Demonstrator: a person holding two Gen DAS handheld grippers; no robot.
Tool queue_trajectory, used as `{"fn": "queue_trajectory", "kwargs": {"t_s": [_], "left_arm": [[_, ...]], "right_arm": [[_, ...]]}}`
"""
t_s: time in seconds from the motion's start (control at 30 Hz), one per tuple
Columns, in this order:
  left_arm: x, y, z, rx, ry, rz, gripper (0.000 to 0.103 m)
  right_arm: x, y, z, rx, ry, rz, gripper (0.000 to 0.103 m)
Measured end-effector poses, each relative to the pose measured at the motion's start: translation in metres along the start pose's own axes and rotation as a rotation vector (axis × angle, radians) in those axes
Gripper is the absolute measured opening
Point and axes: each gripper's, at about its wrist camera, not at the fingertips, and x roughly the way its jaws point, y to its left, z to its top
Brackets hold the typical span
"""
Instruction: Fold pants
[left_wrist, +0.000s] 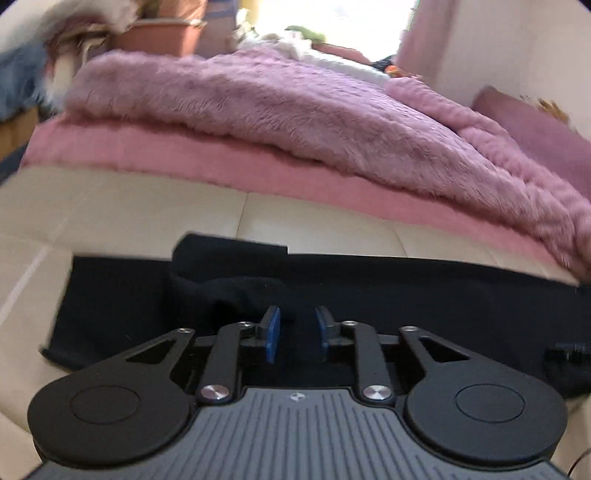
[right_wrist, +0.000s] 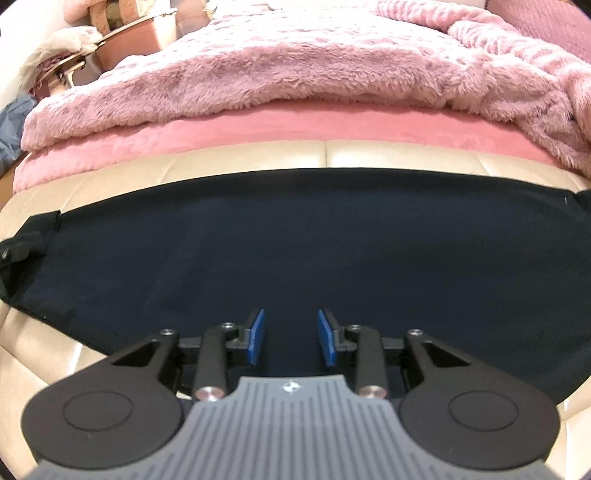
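The black pants (right_wrist: 295, 240) lie spread flat across a cream padded surface (right_wrist: 258, 158), in a wide band from left to right. In the left wrist view the pants (left_wrist: 424, 295) have a raised, bunched fold (left_wrist: 236, 291) just ahead of my left gripper (left_wrist: 297, 330). Its blue pads (left_wrist: 272, 332) stand apart, and only dark cloth shows behind the gap; no pad visibly presses on it. My right gripper (right_wrist: 291, 338) hovers low over the flat middle of the pants, blue pads (right_wrist: 256, 336) apart, with nothing between them.
Beyond the pants lie a pink blanket (right_wrist: 258, 129) and a fluffy mauve throw (right_wrist: 277, 66), piled higher than the cream surface. Boxes and cloths (right_wrist: 122, 33) crowd the far left. A bright window (left_wrist: 332, 22) lies behind.
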Motion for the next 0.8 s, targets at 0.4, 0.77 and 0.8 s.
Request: {"fn": "queue_trajectory", "kwargs": {"t_s": [0.4, 0.77, 0.8], "left_arm": [[0.029, 0.024, 0.065, 0.304, 0.216, -0.124, 0.044], [0.078, 0.017, 0.075, 0.33, 0.502, -0.242, 0.028], [0.077, 0.013, 0.072, 0.345, 0.514, -0.256, 0.028]], "right_arm": [[0.003, -0.009, -0.003, 0.031, -0.03, 0.047, 0.028], [0.005, -0.009, -0.005, 0.029, -0.039, 0.057, 0.028], [0.005, -0.01, -0.005, 0.029, -0.038, 0.058, 0.028]]}}
